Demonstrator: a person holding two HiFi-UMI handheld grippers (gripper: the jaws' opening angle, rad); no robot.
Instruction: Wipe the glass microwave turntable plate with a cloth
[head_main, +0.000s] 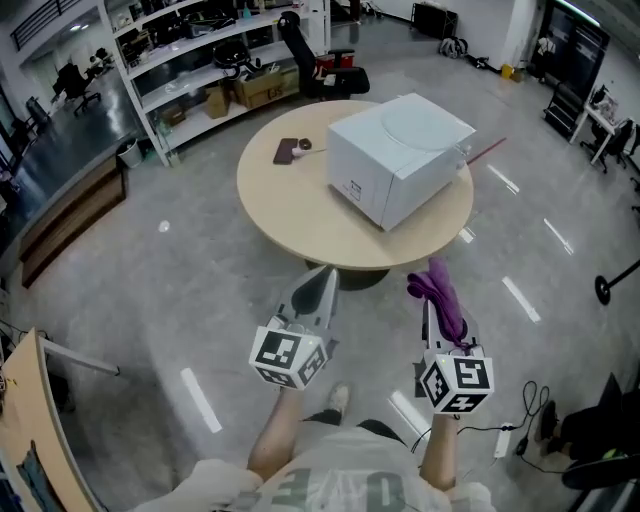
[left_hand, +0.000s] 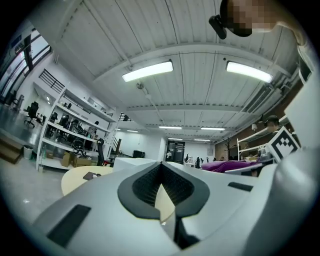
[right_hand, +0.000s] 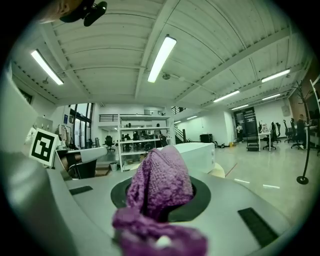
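Your right tongs are clamped on the purple cloth; your left tongs are closed on nothing. Both hang above the floor, short of the round tabletop, where the glass plate lies atop the white microwave.

You have bright, even light from ceiling tubes; both gripper views bend at their dark edges, and the near cloth is blurred.
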